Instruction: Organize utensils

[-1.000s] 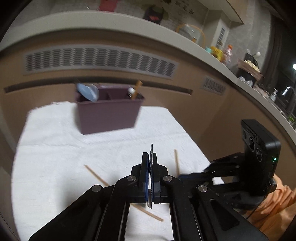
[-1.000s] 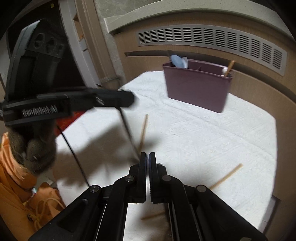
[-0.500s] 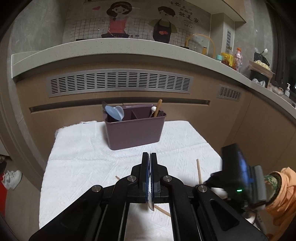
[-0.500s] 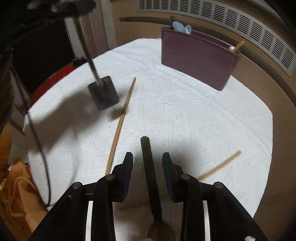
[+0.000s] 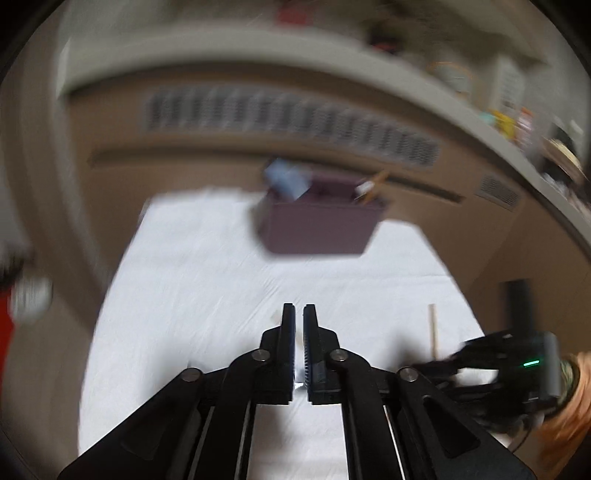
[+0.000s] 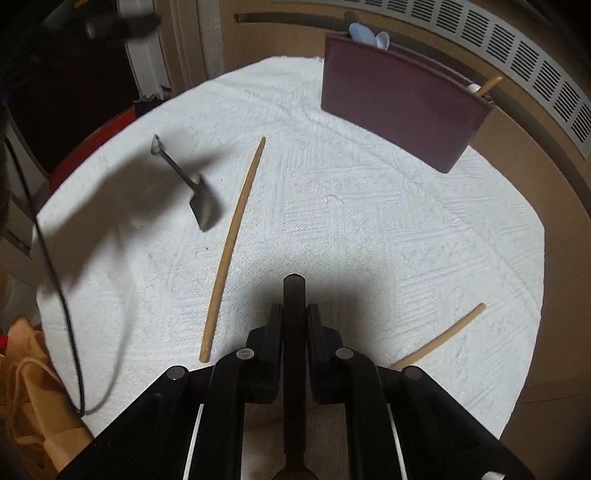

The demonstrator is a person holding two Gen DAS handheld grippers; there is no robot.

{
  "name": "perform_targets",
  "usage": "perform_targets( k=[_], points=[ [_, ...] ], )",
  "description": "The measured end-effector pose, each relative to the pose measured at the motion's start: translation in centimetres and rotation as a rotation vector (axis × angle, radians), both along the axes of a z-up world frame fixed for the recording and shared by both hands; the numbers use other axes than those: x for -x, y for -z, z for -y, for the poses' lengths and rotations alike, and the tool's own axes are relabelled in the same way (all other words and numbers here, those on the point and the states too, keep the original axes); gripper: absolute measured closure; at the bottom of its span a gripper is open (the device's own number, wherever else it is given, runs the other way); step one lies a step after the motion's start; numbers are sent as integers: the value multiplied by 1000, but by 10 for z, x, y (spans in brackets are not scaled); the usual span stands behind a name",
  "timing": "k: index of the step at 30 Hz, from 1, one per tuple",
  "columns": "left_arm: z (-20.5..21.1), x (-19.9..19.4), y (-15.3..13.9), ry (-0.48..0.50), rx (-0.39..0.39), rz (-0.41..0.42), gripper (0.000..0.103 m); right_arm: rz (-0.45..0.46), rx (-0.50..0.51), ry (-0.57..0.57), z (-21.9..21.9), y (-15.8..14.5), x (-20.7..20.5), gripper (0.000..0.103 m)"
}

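Black right gripper [image 6: 294,314] of ours is closing on a dark utensil handle [image 6: 294,291]; our left gripper [image 5: 299,317] is opening, nothing visible between its jaws.

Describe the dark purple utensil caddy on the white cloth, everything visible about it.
The caddy is a rectangular bin of smooth dark purple, plastic by its look, standing upright at the far end of the white cloth, before the vented wall panel. A pale blue utensil sticks out at one end, a wooden stick and something white at the other. No gripper touches it.
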State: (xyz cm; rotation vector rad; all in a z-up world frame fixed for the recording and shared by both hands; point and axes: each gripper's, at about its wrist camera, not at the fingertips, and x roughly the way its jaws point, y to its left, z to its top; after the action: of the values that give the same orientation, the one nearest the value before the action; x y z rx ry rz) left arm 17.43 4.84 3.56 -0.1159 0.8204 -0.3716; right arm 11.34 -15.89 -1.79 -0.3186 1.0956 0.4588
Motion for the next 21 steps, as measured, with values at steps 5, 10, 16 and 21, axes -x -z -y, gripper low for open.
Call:
perform_targets(
  k=[5, 10, 16, 21],
  points=[
    [-34, -25, 53, -137, 26, -311, 57, 34, -86, 49, 21, -26, 2, 92],
    [-51, -37, 85, -236, 156, -522, 47, 61, -123, 90, 39, -37, 1, 92],
    [-47, -56, 97, -332, 128, -550, 45, 72, -147, 106, 45, -34, 0, 92],
    [-29, -75, 96, -378, 64, -503, 36, 79, -153, 111, 47, -31, 2, 92]
  ],
)
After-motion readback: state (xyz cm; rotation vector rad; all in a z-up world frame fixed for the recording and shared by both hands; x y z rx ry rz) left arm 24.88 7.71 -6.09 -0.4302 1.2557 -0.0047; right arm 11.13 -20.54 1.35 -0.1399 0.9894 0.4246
